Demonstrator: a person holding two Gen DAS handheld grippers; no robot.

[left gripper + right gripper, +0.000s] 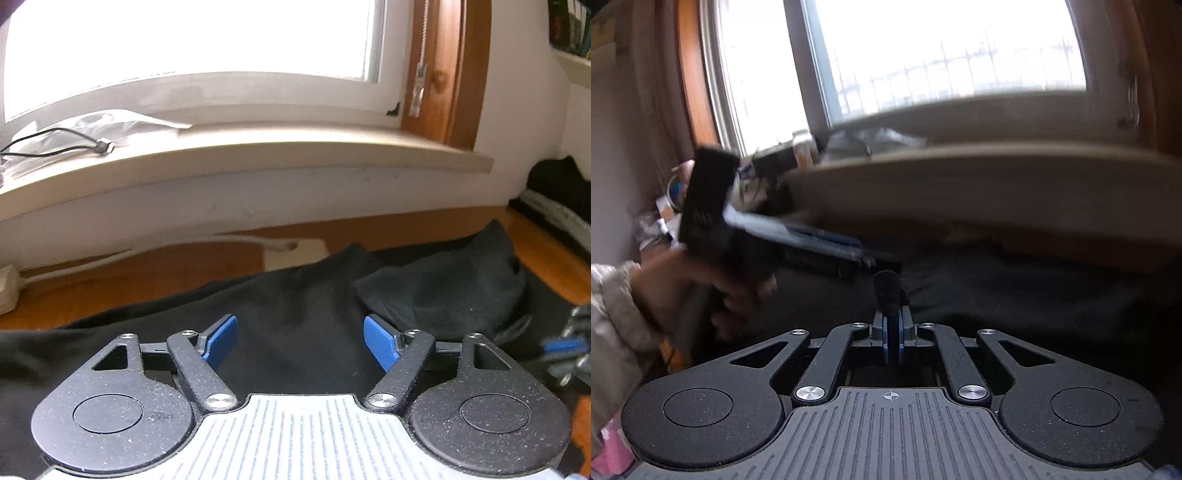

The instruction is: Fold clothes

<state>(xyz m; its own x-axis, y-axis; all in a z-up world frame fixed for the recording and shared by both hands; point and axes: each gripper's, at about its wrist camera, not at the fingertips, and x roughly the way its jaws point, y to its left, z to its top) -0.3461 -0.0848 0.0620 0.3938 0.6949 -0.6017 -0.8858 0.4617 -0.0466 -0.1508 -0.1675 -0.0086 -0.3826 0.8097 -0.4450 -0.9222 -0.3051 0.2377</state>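
A black garment (295, 306) lies spread on the wooden floor, with a fold of it bunched at the right (443, 288). My left gripper (301, 334) hovers just above the cloth, blue pads (221, 338) wide apart and nothing between them. My right gripper (892, 325) is shut on the black garment; a tuft of the dark cloth (888, 291) sticks up past its closed blue pads. In the right wrist view a hand (713, 288) in a cream sleeve (609, 314) holds the left gripper at the left, blurred.
A windowsill (258, 151) runs across the back, with a plastic bag and a black cable (55, 144) on it. A white power strip (9, 288) and its cord lie on the floor at the left. More dark clothes (557, 192) are piled at the right.
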